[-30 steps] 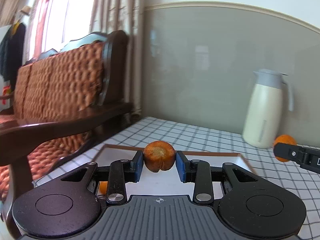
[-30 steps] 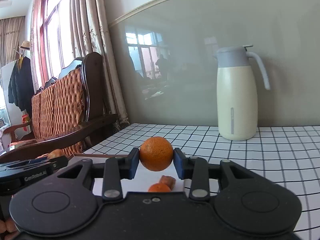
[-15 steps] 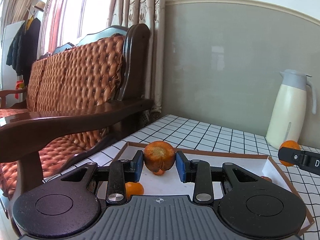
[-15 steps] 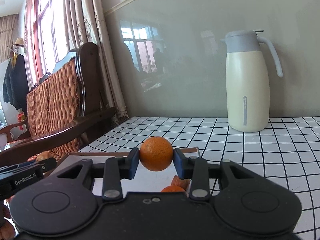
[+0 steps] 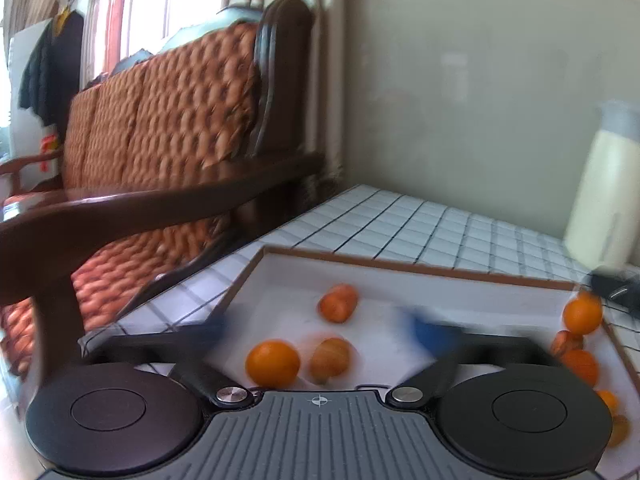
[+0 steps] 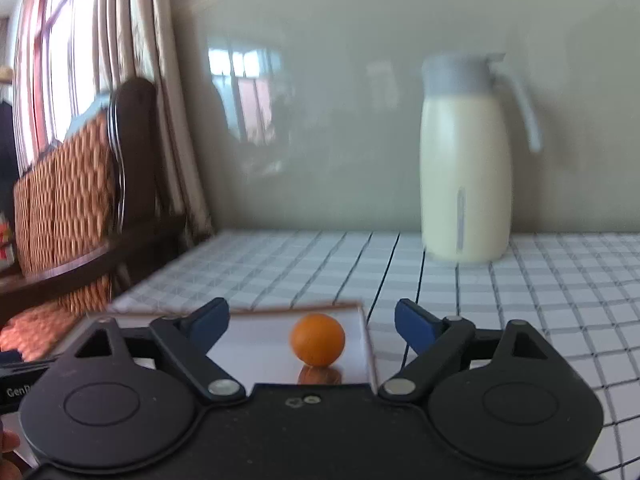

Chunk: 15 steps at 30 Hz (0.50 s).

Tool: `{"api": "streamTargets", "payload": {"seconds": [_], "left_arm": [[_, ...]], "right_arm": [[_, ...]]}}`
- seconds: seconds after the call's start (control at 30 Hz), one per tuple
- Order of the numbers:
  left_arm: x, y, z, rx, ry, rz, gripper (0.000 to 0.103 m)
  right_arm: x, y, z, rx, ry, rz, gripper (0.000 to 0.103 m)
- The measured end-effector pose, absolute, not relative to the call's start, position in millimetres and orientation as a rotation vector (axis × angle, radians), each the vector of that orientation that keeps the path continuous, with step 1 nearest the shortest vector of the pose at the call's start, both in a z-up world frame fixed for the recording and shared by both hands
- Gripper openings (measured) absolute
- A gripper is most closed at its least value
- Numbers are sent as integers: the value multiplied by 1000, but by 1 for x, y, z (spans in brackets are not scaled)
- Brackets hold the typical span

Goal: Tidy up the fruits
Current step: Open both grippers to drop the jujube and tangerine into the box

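My left gripper (image 5: 320, 330) is a ribbed grey housing with a crosshair mark, two round black caps, silver pivot screws and blue pads. My right gripper (image 6: 311, 324) is the same build in black — blue pads, silver screws, two small holes.

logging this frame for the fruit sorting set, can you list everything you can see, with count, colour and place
oranges: at least six, orange, in the tray; several more bunched at its right end, blurred
darker fruits: at least two, orange-brown, mid tray
tray: one, white with brown rim, on the table
tablecloth: one, white with black grid, over the table
thermos jug: one, cream with grey lid, at the back by the wall
wooden sofa: one, dark frame, orange-brown cushions, left of the table
curtains: beige, by the window
left gripper: black, blue pads, open over the tray
right gripper: black, blue pads, open, an orange between the pads, untouched
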<state>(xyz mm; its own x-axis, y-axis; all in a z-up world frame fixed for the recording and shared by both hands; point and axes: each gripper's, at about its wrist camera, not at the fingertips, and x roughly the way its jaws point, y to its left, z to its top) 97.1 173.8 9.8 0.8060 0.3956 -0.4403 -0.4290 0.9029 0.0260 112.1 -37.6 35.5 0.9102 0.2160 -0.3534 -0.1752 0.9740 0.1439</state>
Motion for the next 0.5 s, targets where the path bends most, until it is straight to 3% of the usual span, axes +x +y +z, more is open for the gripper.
{"api": "streamTargets", "payload": {"seconds": [0.07,0.5], "left_arm": [[88,171,19,-62,381,441,103],[70,156,34,-7,309,390,103]], "right_arm": [[103,-43,44,124,312,181,97],[95,-61,55,181,287,244,97]]}}
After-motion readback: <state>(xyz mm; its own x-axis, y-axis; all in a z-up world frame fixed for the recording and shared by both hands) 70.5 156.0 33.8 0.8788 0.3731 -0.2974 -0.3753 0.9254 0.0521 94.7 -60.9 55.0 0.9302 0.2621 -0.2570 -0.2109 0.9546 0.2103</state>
